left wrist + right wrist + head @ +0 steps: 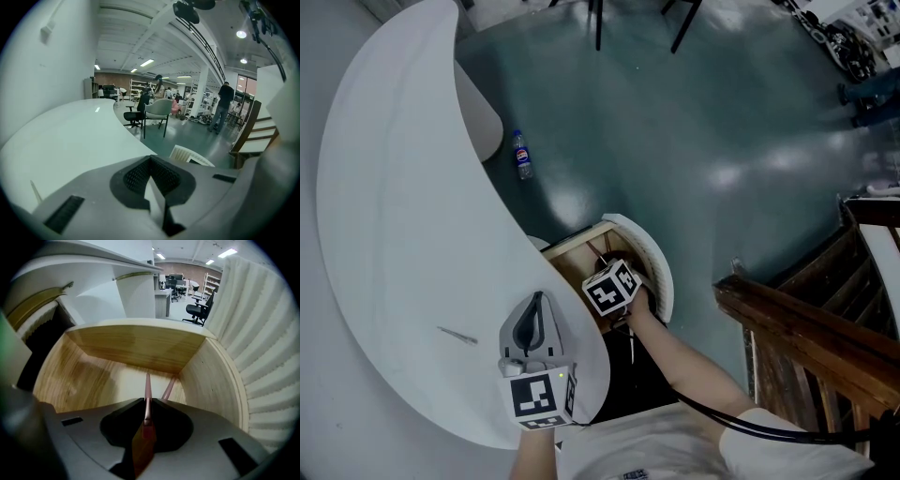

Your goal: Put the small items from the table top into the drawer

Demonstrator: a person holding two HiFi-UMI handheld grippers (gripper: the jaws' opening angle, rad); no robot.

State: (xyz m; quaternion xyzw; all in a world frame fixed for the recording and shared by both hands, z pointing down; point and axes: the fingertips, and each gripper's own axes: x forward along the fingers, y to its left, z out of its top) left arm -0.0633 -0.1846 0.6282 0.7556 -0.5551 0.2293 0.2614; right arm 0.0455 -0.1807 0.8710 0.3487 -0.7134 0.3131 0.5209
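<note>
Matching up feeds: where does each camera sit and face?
Head view: on the person's head, facing steeply down at table, open drawer; left tool, right tool, right forearm show.
Left gripper view: on left tool, facing across the table; its shut jaws show.
Right gripper view: on right tool, facing into drawer; jaws grip a pink stick.
Head and right gripper views share the drawer.

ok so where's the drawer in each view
Head view: the drawer stands open at the centre, against the table edge.
Left gripper view: only its ribbed front, right of centre.
Right gripper view: its wooden inside fills the picture.
Shared landmark: the curved white table.
</note>
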